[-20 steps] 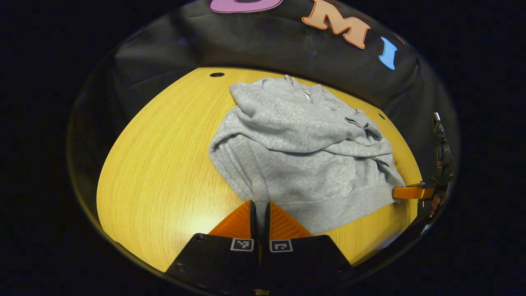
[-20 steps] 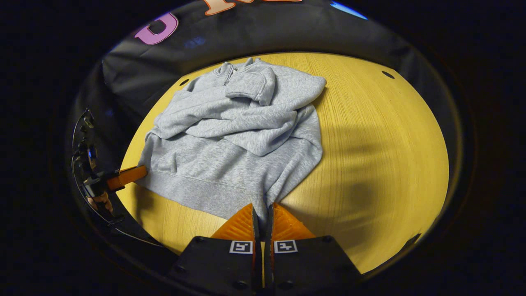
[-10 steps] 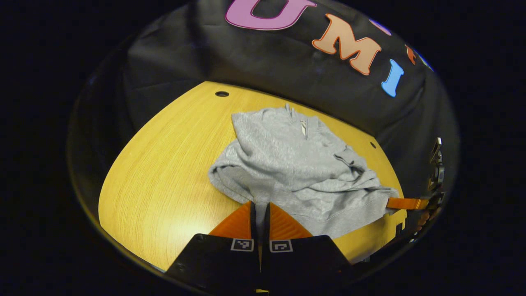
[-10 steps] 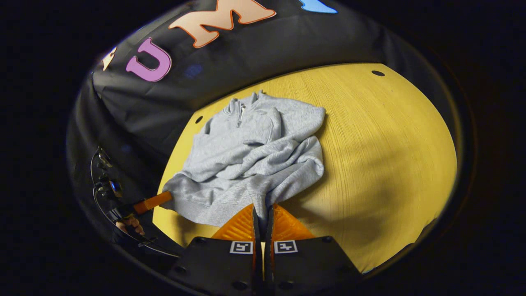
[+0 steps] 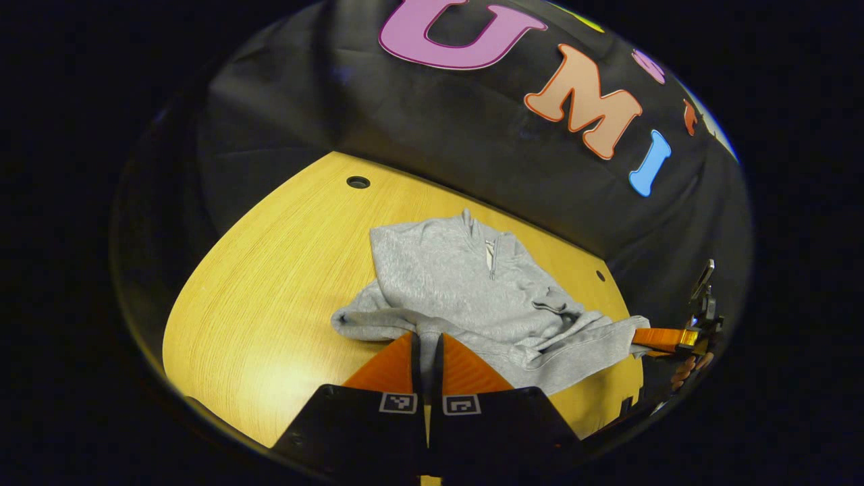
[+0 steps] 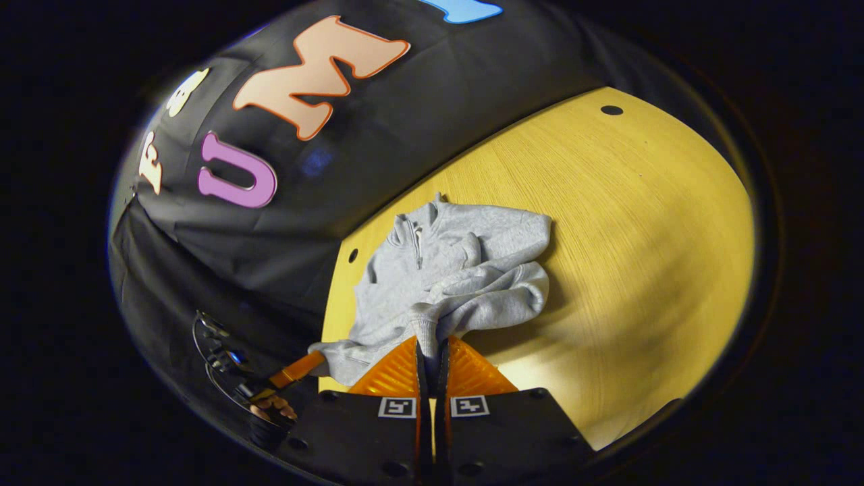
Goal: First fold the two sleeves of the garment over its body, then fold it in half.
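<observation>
A grey zip-neck sweatshirt [image 5: 466,283] lies on the yellow wooden table [image 5: 270,283], both sleeves folded across its body. My left gripper [image 5: 425,337] is shut on one bottom corner of its hem, which is lifted off the table. In the right gripper view, my right gripper [image 6: 432,344] is shut on the other hem corner of the sweatshirt [image 6: 445,270], also raised. The hem hangs stretched between the two grippers while the collar end rests on the table. The right gripper [image 5: 658,337] appears at the far right of the left gripper view, and the left gripper [image 6: 297,370] at the lower left of the right gripper view.
The black cloth wall [image 5: 472,135] rises directly behind the table's far edge. Small round holes [image 5: 358,181] mark the tabletop [image 6: 641,223] near its far corners. A hand [image 6: 273,407] holds the left gripper at the table's near side.
Both grippers have risen and moved toward the collar, carrying the hem with them. The lower body of the sweatshirt has come off the table and bunched up.
</observation>
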